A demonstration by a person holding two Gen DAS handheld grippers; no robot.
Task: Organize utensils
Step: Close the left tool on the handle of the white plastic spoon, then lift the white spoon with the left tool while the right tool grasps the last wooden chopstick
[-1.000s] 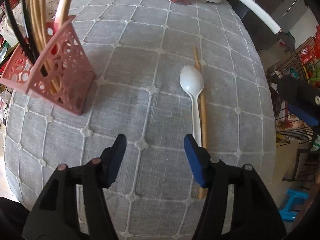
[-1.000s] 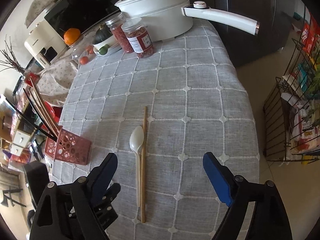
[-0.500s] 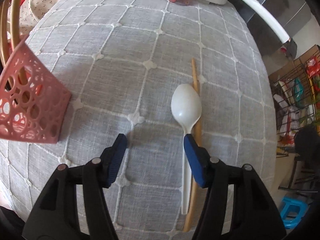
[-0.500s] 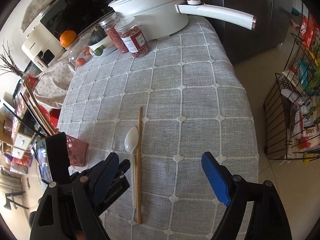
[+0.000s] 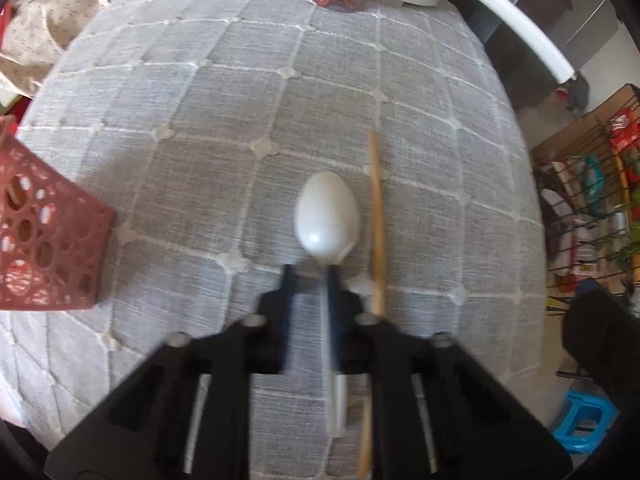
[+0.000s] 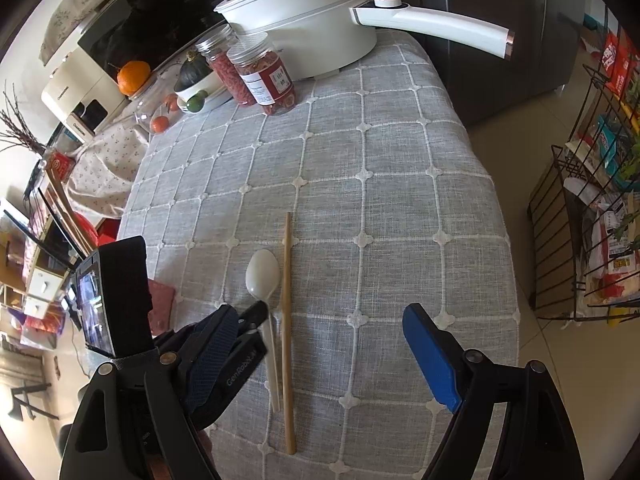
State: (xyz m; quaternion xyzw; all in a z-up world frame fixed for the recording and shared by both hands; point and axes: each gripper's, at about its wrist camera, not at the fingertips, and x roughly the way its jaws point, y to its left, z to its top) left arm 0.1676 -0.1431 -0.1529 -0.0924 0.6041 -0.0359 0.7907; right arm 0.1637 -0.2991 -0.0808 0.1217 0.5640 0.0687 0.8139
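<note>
The left tongs [image 5: 309,276] sit nearly closed around the white spoon's [image 5: 326,214] neck on the bench [image 5: 240,100]; a firm grip cannot be confirmed. The right tongs [image 6: 316,344] hang wide open, empty. Pinching could snag the chopstick [image 5: 376,216] alongside.

Both wrist views look down, forward — share spoon [image 5: 327,216] [image 6: 262,271], left nearer.

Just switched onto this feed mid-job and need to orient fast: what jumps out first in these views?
The left gripper has its fingers narrowed around the handle of the white spoon, low on the grey checked tablecloth; a wooden chopstick lies just right of it. The red perforated utensil holder sits at the left edge. The right gripper hovers open nearby.
</note>
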